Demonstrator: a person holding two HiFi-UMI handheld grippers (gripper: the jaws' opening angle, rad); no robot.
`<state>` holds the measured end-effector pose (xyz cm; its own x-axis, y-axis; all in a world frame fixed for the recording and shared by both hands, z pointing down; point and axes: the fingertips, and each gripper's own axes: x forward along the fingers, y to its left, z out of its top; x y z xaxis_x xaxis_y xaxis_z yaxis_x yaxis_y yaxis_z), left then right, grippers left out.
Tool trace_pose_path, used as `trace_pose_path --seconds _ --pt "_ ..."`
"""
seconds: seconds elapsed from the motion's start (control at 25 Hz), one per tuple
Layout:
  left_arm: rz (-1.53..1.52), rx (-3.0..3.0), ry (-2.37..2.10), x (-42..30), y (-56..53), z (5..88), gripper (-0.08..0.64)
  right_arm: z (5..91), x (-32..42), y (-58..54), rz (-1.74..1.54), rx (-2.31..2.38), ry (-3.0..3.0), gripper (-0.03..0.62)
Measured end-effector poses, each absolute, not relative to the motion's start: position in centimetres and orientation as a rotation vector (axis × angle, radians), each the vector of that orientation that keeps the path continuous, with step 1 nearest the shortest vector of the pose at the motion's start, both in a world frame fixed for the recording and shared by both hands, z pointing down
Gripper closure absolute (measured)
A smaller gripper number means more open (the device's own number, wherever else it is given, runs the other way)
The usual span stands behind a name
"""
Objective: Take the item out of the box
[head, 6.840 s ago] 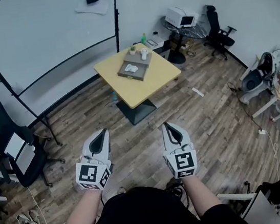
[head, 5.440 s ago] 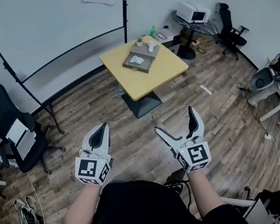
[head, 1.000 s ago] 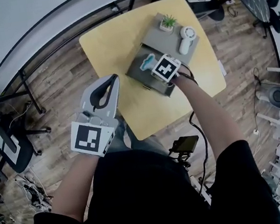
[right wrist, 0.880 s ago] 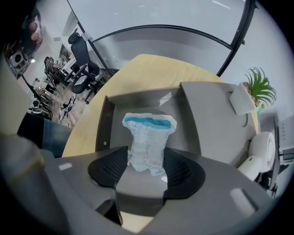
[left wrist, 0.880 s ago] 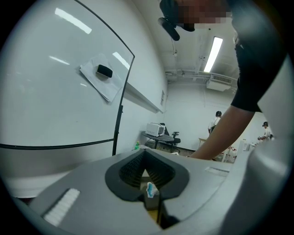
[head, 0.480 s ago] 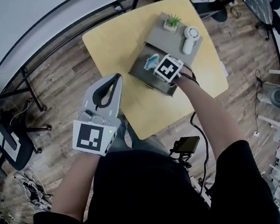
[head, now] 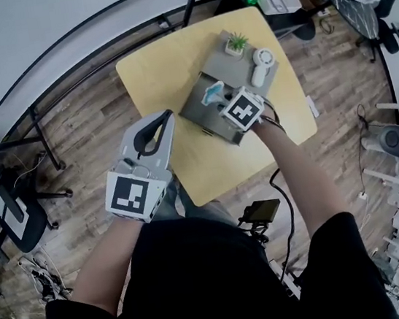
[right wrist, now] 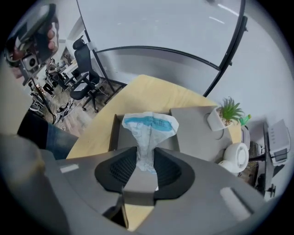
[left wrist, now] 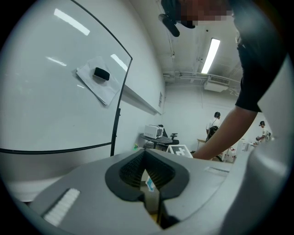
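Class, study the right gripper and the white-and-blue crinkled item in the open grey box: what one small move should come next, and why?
Probably a short, straight lift of the right gripper. Its jaws are closing on the white-and-blue crinkled item, which is pinched narrow between them, and the item is not yet clear of the open grey box on the yellow table.

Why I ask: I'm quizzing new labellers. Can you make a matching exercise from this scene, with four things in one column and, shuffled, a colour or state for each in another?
Column one:
1. item
2. plant
3. table
4. left claw

Column two:
A. green
B. shut, empty
C. white and blue
D. yellow

Pairs: 1-C, 2-A, 3-D, 4-B.
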<state>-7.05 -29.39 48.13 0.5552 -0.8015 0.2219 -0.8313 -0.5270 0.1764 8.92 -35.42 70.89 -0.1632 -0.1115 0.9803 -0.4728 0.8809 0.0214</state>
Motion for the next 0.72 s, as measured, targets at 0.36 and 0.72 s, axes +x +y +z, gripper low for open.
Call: trace_pose_path --seconds 0.36,0.72 --pt "0.087 2.601 -1.333 -4.8 -31.0 45.2 0.560 59.9 7.7 -35.9 0.238 0.565 -1.920 0.466" --pt "0.008 2.723 -1.295 -2.2 -31.2 41.5 0.560 47.0 7.5 -34.1 0.007 0.803 -2.120 0.468"
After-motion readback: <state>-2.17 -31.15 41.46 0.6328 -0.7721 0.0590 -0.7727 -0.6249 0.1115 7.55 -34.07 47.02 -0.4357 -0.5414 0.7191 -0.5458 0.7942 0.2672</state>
